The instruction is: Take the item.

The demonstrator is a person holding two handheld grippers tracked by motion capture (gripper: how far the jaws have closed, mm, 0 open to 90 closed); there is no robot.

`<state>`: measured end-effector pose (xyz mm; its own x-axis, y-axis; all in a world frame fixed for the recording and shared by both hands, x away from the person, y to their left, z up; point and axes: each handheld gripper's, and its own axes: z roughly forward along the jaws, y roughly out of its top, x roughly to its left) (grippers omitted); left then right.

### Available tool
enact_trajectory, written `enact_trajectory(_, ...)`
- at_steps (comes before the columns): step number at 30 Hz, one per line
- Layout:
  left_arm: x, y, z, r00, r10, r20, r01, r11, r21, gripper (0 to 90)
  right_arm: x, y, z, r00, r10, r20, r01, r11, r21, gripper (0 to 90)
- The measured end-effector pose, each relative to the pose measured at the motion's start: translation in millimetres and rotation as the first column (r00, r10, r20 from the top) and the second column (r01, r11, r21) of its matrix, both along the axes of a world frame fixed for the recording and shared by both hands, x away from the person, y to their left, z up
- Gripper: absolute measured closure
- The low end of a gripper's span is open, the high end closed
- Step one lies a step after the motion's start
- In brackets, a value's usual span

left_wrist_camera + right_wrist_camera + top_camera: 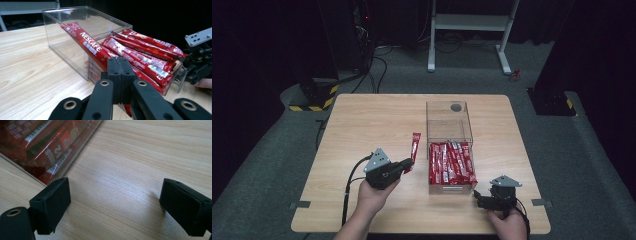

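Nearest the person, the pale wooden surface (362,120) shows a fine straight grain with a soft sheen, its corners rounded. At its near right the right claw (479,196) rests low on the wood, its two blocky black matte jaws standing wide apart with bare wood between them. To the left, the left claw (409,164) is clamped on the lower end of a single red sachet (415,145), a slim glossy foil stick with white lettering that rises upright from the closed jaws, just left of the box. The clear plastic box (449,111) sits mid-surface, hard-edged and rectangular; its pulled-out drawer (451,188) holds a stack of red sachets (452,162), packed side by side and crinkled at the seams. Beyond the surface lies grey carpet (272,165), then yellow-and-black striped floor blocks (318,97), trailing black cables (379,70), a white metal frame (469,22) and dark curtained walls.
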<state>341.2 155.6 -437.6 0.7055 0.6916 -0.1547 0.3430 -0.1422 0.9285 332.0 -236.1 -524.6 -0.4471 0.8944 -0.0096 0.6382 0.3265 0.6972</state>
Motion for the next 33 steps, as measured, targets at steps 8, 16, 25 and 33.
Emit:
enact_trajectory(8, 2.5, 9.4, 0.6, 0.9993, 0.038, 0.007, -0.038, 0.9992, 0.011, 89.6, 0.0, 0.0, 0.0, 1.0000, 0.000, 0.000, 0.000, 1.000, 0.000, 9.7)
enact_trajectory(16, 6.6, 15.8, -3.3, 0.9976, 0.070, 0.005, -0.070, 0.9972, 0.025, 89.6, 0.0, 0.0, 0.0, 1.0000, 0.000, 0.000, 0.000, 1.000, 0.000, 9.7)
enact_trajectory(25, 11.4, 20.1, -10.4, 0.9950, 0.100, -0.008, -0.099, 0.9942, 0.042, 89.6, 0.0, 0.0, 0.0, 1.0000, 0.000, 0.000, 0.000, 1.000, 0.000, 9.7)
enact_trajectory(33, 18.5, 19.6, -25.2, 0.9924, 0.115, -0.044, -0.112, 0.9913, 0.069, 89.7, 0.0, 0.0, 0.0, 1.0000, 0.000, 0.000, 0.000, 1.000, 0.000, 9.7)
